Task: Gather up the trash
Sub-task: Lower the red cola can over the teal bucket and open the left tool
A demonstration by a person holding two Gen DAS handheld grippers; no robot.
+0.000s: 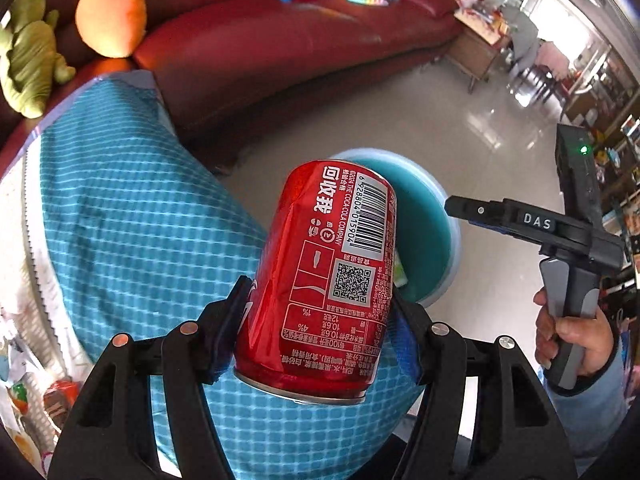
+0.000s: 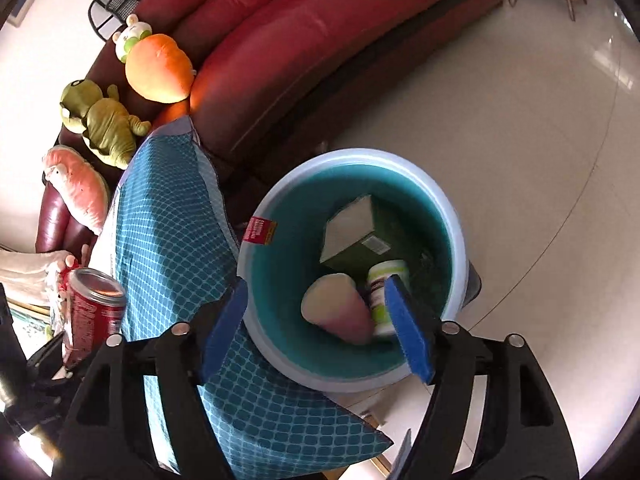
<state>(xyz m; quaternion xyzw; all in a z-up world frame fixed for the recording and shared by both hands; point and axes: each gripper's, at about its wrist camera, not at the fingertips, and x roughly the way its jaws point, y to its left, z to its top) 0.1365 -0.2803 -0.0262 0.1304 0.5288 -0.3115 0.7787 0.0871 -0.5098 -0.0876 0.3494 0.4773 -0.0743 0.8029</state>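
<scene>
Left gripper [image 1: 320, 324] pinches a red Coca-Cola can [image 1: 324, 276] across its lower body, blue pads pressed on both sides, can tilted with its base toward the camera. Can wall shows a dent on the left side, so probably empty: light, thin aluminium, crushes easily, glossy and a bit slippery; mid-body grip across the diameter looks like the right hold, squeeze kept gentle. The can sits in front of and above the teal trash bin [image 1: 448, 240], not yet over the opening, judging from the left wrist view. Right gripper [image 2: 316, 328] is spread, nothing between its pads, hanging over the bin mouth; below it inside the bin lie a green box [image 2: 360, 236], a white-and-green bottle [image 2: 384, 296] and a pinkish cup [image 2: 340, 308]. Same can shows at left in the right wrist view. A blue checked cushion [image 1: 132, 216] lies just beside the bin rim and partly overlaps it, likely the main obstruction on the can's way over. Red leather sofa [image 2: 304, 48] behind with a carrot plush [image 2: 160, 68] and a green dinosaur plush [image 2: 104, 120]; glossy tile floor [image 2: 520, 140] around.
</scene>
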